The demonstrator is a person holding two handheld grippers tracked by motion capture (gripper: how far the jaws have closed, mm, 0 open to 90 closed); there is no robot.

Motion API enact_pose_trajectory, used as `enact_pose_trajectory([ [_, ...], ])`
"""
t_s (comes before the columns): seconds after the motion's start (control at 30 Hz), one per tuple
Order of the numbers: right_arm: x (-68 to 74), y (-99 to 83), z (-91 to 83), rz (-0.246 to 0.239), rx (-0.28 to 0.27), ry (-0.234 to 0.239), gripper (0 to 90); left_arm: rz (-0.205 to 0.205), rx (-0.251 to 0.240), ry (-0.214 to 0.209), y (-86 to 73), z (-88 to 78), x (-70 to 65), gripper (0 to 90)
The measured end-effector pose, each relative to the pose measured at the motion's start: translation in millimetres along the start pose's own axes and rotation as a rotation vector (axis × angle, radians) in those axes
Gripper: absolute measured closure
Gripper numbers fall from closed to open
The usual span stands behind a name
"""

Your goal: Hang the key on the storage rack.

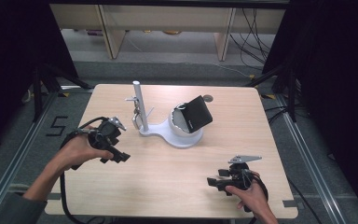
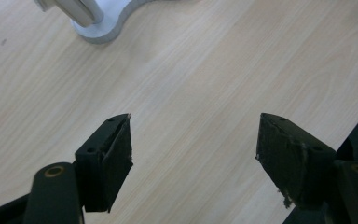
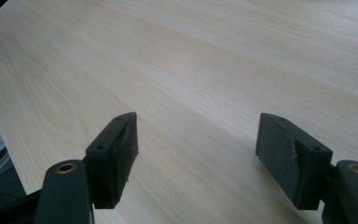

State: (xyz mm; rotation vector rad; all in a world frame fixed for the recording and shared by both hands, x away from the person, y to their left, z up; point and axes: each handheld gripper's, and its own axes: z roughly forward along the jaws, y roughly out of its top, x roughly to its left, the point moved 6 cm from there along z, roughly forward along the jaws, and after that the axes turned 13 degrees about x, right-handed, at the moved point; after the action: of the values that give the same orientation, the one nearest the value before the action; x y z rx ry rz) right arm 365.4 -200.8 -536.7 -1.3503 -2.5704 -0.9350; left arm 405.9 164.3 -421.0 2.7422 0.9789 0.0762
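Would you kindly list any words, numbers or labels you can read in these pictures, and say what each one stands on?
"5": black mark on the grey floor left of the table.
Small pale print on the black pouch resting on the white stand: too small and blurred to read.
Nothing else is legible.

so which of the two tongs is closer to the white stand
The left tongs, held just off the white stand near its upright post. The right tongs sit farther off, by the table's near edge. Both are open and empty.
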Motion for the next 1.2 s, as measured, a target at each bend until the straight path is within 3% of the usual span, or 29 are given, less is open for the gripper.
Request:
enact_pose_trajectory([
  [0.13,1.8,1.1,1.0,0.000,-0.006,0.007,30.4,0.004,-0.018,0.000,-8.4,5.3,-4.2,25.9],
  [0.2,2.0,0.8,0.0,0.001,-0.001,-0.008,30.4,-0.007,-0.042,-0.003,-11.1,8.9,-8.0,25.0],
  [0.27,2.7,1.3,0.7,-0.001,-0.007,0.009,30.4,-0.012,-0.070,0.008,-14.2,13.1,-11.6,24.1],
  [0.43,2.7,0.8,0.1,-0.001,0.000,-0.001,30.4,0.003,-0.130,0.003,-24.8,28.7,-27.3,22.5],
  [0.47,3.5,0.4,0.4,0.007,0.003,-0.004,30.3,0.022,-0.126,0.009,-29.6,34.5,-32.1,21.8],
  [0.53,5.8,-0.3,0.1,0.025,0.010,0.001,30.4,0.021,-0.123,0.010,-31.9,37.8,-34.8,21.2],
  [0.6,5.7,0.7,1.1,-0.001,-0.001,0.001,30.4,0.030,-0.135,0.027,-34.8,43.2,-38.1,21.1],
  [0.7,6.9,1.2,0.6,-0.013,-0.003,0.003,30.3,0.029,-0.169,0.033,-38.5,50.2,-45.0,20.3],
  [0.9,8.4,0.5,2.6,0.007,-0.002,0.010,29.7,0.023,-0.227,0.050,-47.7,64.2,-56.7,20.3],
  [1.2,7.8,1.4,1.5,0.012,-0.017,0.004,28.8,0.015,-0.252,0.084,-59.9,86.5,-66.6,20.1],
])
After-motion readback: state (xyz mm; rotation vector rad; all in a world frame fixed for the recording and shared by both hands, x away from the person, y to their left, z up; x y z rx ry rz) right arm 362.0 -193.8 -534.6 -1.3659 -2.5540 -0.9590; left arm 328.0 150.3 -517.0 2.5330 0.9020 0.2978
